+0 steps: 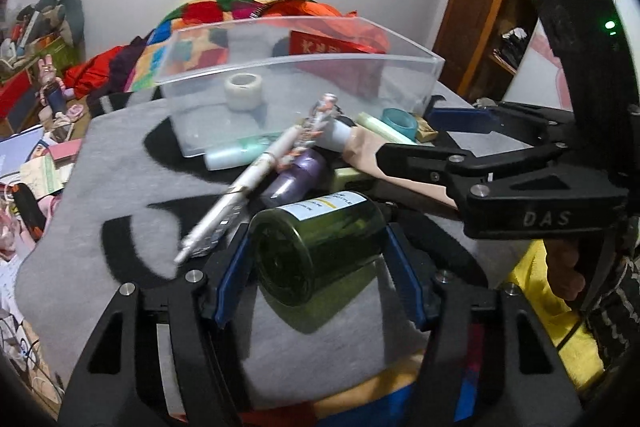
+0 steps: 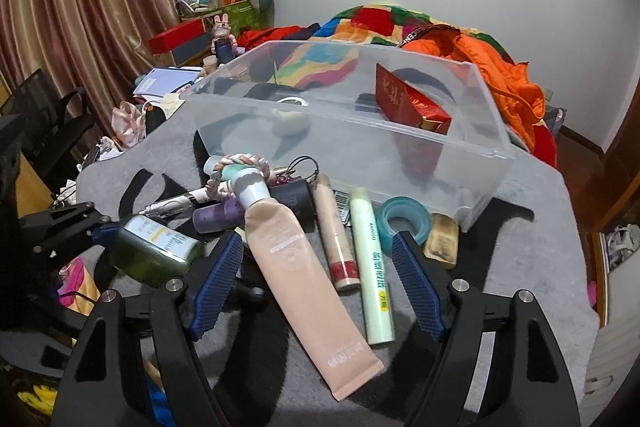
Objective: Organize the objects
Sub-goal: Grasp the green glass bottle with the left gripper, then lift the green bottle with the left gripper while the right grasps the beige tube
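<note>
A dark green bottle point(image 1: 320, 247) with a white label lies on its side on the grey mat point(image 1: 120, 163). My left gripper point(image 1: 316, 247) is shut on it, a blue pad against each side. My right gripper point(image 2: 318, 243) stands open over a beige tube point(image 2: 296, 267), its pads clear of the tube. A thin peach tube point(image 2: 334, 227) and a pale green tube point(image 2: 372, 259) also lie between those pads. Behind the pile stands a clear plastic bin point(image 2: 344, 119) holding a white tape roll point(image 2: 290, 121) and a red box point(image 2: 408, 103).
A purple bottle point(image 2: 218, 215), a white pen point(image 1: 240, 195), a teal tape roll point(image 2: 404, 219) and an amber block point(image 2: 442, 237) lie in front of the bin. Colourful bedding point(image 2: 400, 19) is heaped behind it. Clutter fills the floor at the left point(image 2: 128, 123).
</note>
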Demonstrator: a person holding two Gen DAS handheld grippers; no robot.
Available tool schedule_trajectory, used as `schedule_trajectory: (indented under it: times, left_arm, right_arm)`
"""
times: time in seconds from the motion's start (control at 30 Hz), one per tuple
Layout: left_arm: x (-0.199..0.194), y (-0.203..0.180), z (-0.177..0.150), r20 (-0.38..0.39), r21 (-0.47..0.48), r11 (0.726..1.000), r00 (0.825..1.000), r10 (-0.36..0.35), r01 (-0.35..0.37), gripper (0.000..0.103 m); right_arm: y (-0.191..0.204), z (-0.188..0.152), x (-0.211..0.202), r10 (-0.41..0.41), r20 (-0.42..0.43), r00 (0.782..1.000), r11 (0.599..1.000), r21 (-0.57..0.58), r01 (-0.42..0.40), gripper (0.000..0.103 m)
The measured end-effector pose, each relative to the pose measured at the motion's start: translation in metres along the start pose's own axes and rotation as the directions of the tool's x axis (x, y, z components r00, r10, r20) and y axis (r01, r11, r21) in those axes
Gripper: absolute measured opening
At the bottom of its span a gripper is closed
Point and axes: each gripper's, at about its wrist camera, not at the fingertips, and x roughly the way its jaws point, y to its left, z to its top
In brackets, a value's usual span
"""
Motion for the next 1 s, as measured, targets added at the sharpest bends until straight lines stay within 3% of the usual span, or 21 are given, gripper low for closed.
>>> schedule_trajectory:
  times: [0.37, 0.53, 0.67, 1.0]
  left_arm:
    - [-0.028, 0.045, 0.004, 0.052, -0.089, 0.991, 0.993, 0.107, -0.102, 0.064]
    - [-0.031, 0.050, 0.009, 0.067, -0.093, 0.990, 0.991, 0.114, -0.108, 0.064]
    - [-0.029, 0.047, 0.012, 0.074, -0.088, 0.991, 0.991, 0.111, -0.104, 0.064]
    - [-0.024, 0.040, 0.012, 0.073, -0.065, 0.993, 0.992, 0.106, -0.101, 0.058]
  right_arm:
    - [0.008, 0.000, 0.020, 0.031, -0.046, 0.998, 1.000, 0.001, -0.031, 0.073]
    - [0.013, 0.003, 0.024, 0.043, -0.042, 0.998, 0.999, -0.011, -0.044, 0.057]
    - [0.020, 0.003, 0.022, 0.076, -0.047, 0.996, 0.996, -0.033, -0.077, 0.037]
    - [0.010, -0.005, 0.010, 0.043, -0.039, 0.998, 0.999, -0.011, -0.044, 0.033]
